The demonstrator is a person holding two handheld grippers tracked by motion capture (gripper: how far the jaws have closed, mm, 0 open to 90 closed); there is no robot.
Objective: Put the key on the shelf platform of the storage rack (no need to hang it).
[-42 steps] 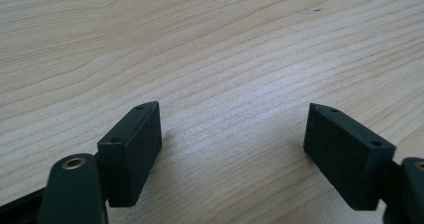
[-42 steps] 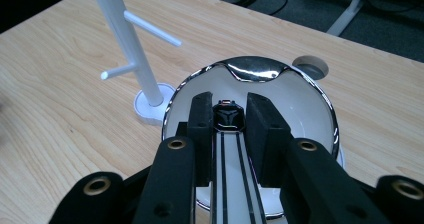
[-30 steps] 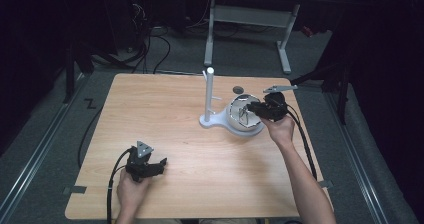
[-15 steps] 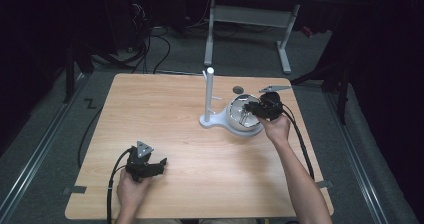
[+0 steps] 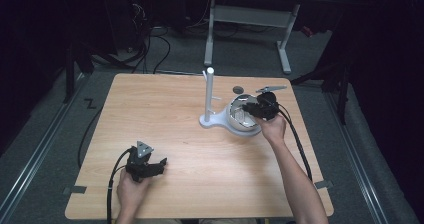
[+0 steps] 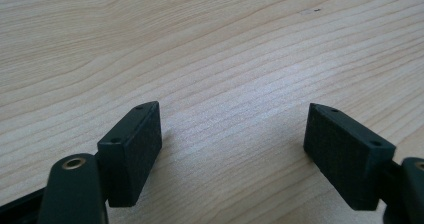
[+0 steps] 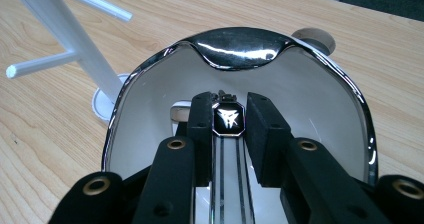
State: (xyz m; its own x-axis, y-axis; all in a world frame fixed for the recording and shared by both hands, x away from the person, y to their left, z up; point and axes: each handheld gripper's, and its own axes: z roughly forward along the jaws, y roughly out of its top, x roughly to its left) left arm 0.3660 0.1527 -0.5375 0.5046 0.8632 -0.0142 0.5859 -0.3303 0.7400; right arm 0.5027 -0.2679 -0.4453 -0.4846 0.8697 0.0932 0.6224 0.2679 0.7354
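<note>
Pale wood grain runs across the table [image 5: 180, 134], and on it we see two grippers well apart. The left gripper [image 6: 232, 151] sits near the front left part of the tabletop, held by the left hand [image 5: 131, 191]; in the left gripper view its two black jaws stand wide apart with bare wood between them, their pads just above or resting on the surface, we cannot tell which.

Toward the far right of the table stands a white bowl [image 7: 320, 99] with a shiny chrome rim. The right gripper [image 7: 228, 134] reaches into it, held by the right hand [image 5: 272, 129]. In the right gripper view its jaws are drawn close together on either side of a small dark eight-sided pendant [image 7: 228, 120] that bears a pale emblem, with thin bright lines, perhaps a chain, running back from it between the jaws. The pads seem to touch the pendant's edges, yet we cannot tell how firmly they press.

Just beside the bowl, on its left in the high view, rises a white stand [image 5: 209, 96] with thin side pegs and a round foot. Beyond the bowl lie a small grey disc [image 5: 238, 89] and a grey flat piece [image 5: 270, 88].
</note>
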